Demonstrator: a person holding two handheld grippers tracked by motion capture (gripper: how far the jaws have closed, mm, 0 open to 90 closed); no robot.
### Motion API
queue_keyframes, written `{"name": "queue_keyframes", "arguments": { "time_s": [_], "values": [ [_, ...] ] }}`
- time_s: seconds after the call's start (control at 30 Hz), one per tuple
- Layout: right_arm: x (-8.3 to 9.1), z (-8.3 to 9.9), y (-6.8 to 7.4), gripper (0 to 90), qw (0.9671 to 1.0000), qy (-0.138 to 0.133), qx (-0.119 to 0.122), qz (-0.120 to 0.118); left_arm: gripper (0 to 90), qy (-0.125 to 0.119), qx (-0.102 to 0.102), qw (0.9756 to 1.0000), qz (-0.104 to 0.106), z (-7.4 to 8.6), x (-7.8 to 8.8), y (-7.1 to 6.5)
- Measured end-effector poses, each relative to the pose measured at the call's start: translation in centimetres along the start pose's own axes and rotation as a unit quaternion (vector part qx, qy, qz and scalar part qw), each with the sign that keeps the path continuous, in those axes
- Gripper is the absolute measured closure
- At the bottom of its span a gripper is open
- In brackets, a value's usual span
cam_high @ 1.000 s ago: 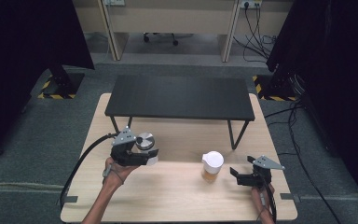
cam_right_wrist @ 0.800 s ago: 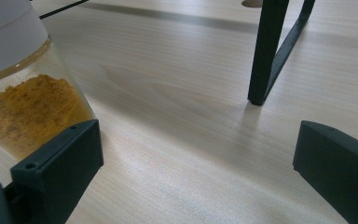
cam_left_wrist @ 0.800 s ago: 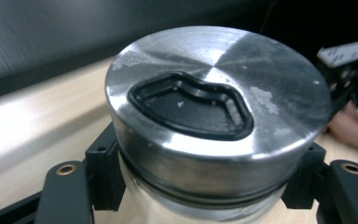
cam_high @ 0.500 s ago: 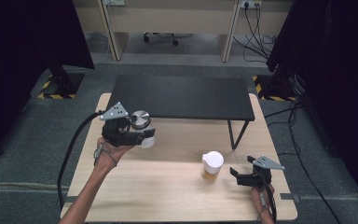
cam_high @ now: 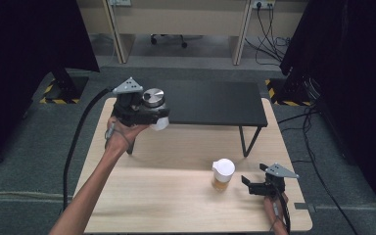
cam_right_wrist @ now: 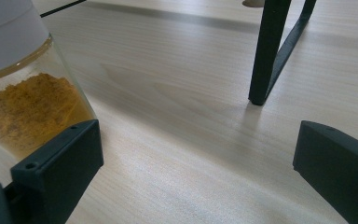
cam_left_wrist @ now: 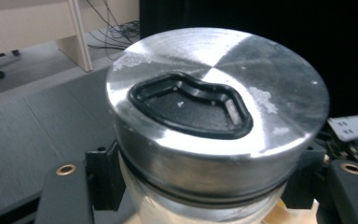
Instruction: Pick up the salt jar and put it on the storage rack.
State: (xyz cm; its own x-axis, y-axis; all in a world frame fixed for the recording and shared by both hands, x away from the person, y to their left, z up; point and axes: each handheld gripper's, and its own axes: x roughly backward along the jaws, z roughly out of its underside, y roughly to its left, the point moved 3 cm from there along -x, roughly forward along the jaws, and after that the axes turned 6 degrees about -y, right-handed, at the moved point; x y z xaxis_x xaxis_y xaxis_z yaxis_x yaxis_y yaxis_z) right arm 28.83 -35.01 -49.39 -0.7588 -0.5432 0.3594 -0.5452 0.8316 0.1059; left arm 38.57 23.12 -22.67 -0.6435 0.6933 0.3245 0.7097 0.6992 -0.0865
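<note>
At upper left of the high view, the left gripper jaws pinch a steel-lidded clear jar, contents unclear. At lower right, the right gripper jaws stand spread beside a white-lidded glass jar of orange powder on the table.

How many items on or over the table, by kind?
Jars with a steel lid: 1, the steel-lidded jar held in the left claw
Jars with a white lid: 1, the jar of orange powder on the wooden table
Black shelf risers: 1, the black riser
Total: 3
</note>
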Motion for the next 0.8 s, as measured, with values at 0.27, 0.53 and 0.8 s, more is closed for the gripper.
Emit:
{"name": "queue_keyframes", "arguments": {
  "time_s": [0.27, 0.53, 0.8],
  "values": [
    [0.0, 0.0, 0.0, 1.5, 1.0, -0.001, 0.001, -0.001, 31.2, -0.009, 0.014, 0.9991, -0.039, -0.8, -3.3, 1.1],
    [0.1, 0.1, -0.2, 1.5, 1.0, -0.002, -0.002, -0.005, 31.2, -0.002, 0.008, 0.995, -0.1, -1.3, -6.2, 2.0],
    [0.1, 0.1, -0.3, 1.5, 1.0, -0.003, -0.003, -0.006, 31.2, 0.009, 0.004, 0.9908, -0.135, -1.0, -7.8, 2.4]
  ]
}}
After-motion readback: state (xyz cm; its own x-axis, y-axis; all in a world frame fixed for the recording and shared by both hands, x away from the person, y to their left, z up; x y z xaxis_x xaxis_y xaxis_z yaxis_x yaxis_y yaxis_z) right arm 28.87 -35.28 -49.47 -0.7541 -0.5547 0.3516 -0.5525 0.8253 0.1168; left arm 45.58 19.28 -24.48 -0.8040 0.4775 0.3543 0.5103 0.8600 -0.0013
